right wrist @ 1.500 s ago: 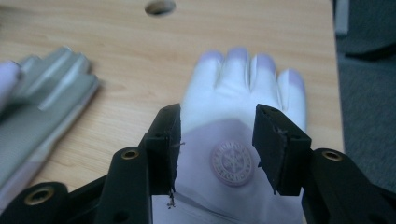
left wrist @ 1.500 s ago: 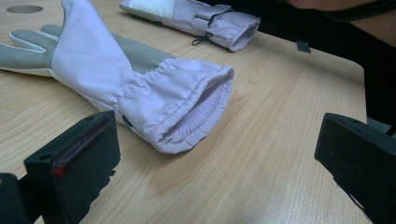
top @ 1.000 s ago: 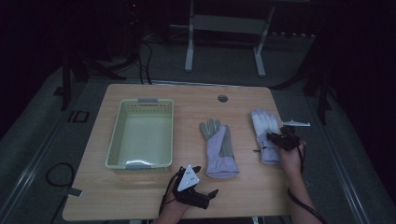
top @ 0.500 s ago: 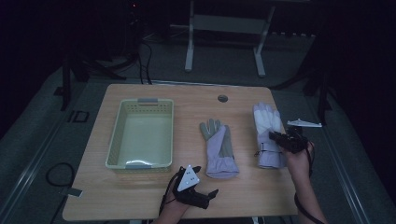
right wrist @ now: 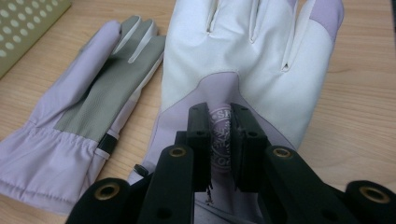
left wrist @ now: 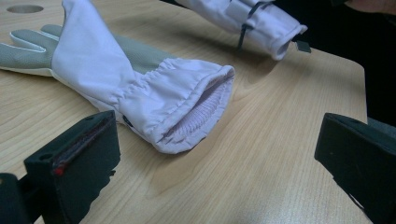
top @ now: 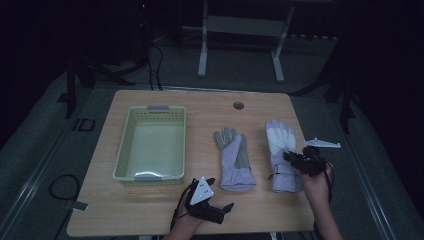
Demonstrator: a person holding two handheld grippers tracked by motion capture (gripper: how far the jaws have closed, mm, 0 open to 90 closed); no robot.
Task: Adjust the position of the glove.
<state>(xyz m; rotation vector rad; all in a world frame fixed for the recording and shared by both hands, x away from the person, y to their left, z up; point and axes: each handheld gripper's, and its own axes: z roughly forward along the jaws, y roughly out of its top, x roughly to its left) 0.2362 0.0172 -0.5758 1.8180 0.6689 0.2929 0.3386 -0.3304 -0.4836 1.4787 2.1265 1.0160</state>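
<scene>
White glove pinched at its back by right claw, left claw released, facing lilac glove.

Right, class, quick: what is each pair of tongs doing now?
Left tongs: open, holding nothing.
Right tongs: closed, pinching the white glove.

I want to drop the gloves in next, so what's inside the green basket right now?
The basket looks empty: only its pale bare floor shows. The strip just behind its near wall is hidden. Both gloves lie outside it.
</scene>
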